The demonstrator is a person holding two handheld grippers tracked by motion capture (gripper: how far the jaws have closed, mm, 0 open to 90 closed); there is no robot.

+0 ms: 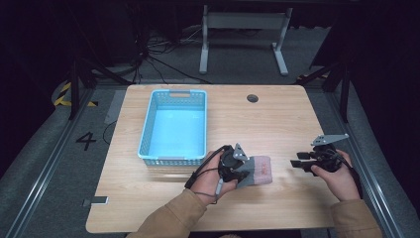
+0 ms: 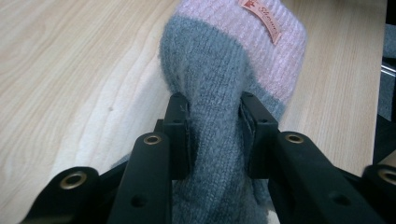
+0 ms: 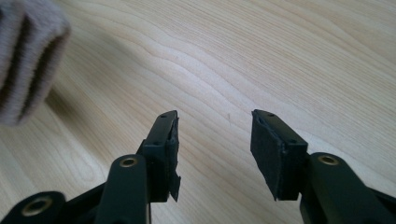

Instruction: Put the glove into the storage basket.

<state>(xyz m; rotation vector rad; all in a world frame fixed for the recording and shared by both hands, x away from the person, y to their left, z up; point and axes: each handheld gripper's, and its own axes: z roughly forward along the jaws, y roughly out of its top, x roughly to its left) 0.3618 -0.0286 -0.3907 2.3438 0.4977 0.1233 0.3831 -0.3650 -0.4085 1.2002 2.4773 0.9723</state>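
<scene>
Sock: grey-and-pink sock [image 2: 224, 93] sits pinched between the left tool's [image 2: 212, 135] jaws, over the bench [image 1: 277, 124].
Right tool: right tool [image 3: 215, 140] gapes, holding nothing, well apart from it.

Knitted sock [image 1: 257, 171]: grey body with a pale pink ribbed cuff [image 2: 261, 42]; a small pink-brown label with script lettering is sewn on the cuff. Soft, fuzzy wool-like knit. State: grey part bunched and pinched between the two black fingers [image 2: 180, 135] of the left gripper [image 2: 212, 135], which press on it from both sides. Pose: cuff end points away from that gripper, toward the person's right. Location: near front edge of the wooden surface [image 1: 277, 119], at its middle, right of the blue basket's near corner; whether it rests on the wood cannot be told.
</scene>
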